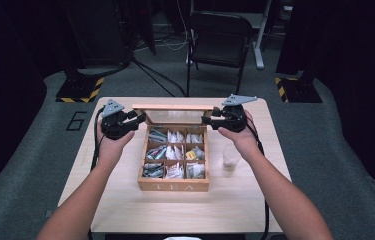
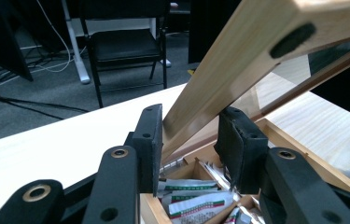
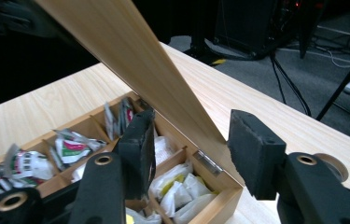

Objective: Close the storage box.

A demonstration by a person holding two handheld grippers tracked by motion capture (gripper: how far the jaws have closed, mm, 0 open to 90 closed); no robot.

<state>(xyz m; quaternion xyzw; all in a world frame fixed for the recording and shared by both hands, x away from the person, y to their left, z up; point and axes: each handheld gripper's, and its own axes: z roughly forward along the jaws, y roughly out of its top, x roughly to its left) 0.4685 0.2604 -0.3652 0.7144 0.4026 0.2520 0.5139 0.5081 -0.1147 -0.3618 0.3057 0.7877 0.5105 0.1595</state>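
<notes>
Wooden tea box (image 1: 173, 186) sits mid table (image 1: 125, 210), lid (image 1: 173, 107) raised and standing up at the back edge, glass pane in it. My left gripper (image 1: 139, 119) is at the lid's left end, jaws pinching the wood frame of the lid; in the left gripper view both pads sit tight on the frame edge (image 2: 219, 88), so it's clamped on the lid. My right gripper (image 1: 208, 120) is at the lid's right end; in the right gripper view its jaws stand spread either side of the lid edge (image 3: 163, 88), w/ a clear gap btwn the right pad and the wood, not pressing. Can't tell if the left pad there touches the lid. Box has nine compartments, three rows of three, each w/ tea bags (image 1: 175, 152) in paper wrappers, mostly white, some w/ green and red print, one yellow-ish pkt (image 1: 191, 155) in the mid row, right. Metal hinge (image 3: 207, 162) shows at the box's back corner in the right gripper view. Small clear cup (image 1: 231, 157) stands on the table just right of the box, near my right wrist, apart from the box. Black chair (image 1: 220, 40) on the grey floor beyond the table.
</notes>
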